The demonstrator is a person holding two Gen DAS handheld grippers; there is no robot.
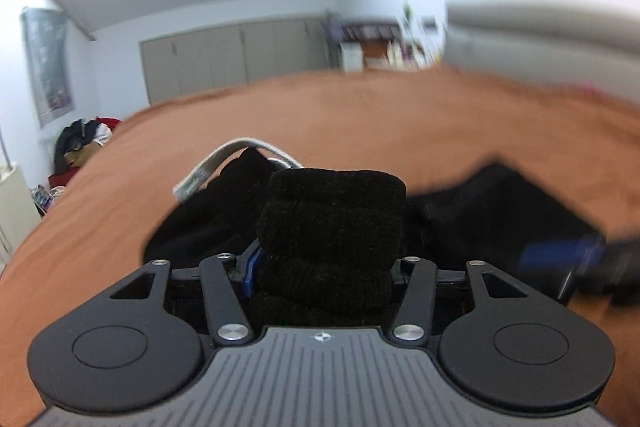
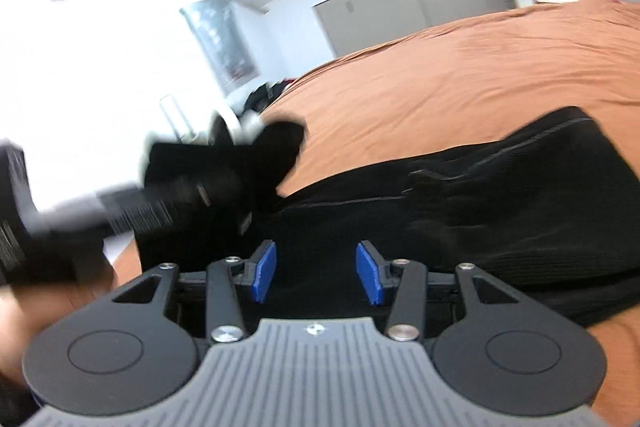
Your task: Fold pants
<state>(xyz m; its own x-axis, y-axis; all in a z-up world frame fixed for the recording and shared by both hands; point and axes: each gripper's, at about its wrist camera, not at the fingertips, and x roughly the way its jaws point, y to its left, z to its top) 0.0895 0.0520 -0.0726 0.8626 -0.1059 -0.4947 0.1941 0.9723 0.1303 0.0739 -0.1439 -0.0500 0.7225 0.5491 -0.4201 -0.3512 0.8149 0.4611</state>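
Observation:
Black pants (image 2: 500,203) lie on an orange-brown bedspread (image 2: 460,67). My left gripper (image 1: 328,259) is shut on a bunched fold of the pants (image 1: 332,227), held just above the bed, with a grey drawstring or waistband strip (image 1: 236,155) showing behind it. The rest of the pants (image 1: 500,211) spreads to the right. My right gripper (image 2: 316,271) is open with blue pads (image 2: 264,267) apart, hovering just over the black fabric. The left gripper shows blurred at the left of the right wrist view (image 2: 140,207), holding fabric.
The bedspread (image 1: 360,115) stretches far ahead and to the sides. Grey wardrobes (image 1: 236,55) line the far wall. A pile of clothes and bags (image 1: 84,143) sits on the floor at the bed's left. A pillow or headboard (image 1: 540,23) is at the upper right.

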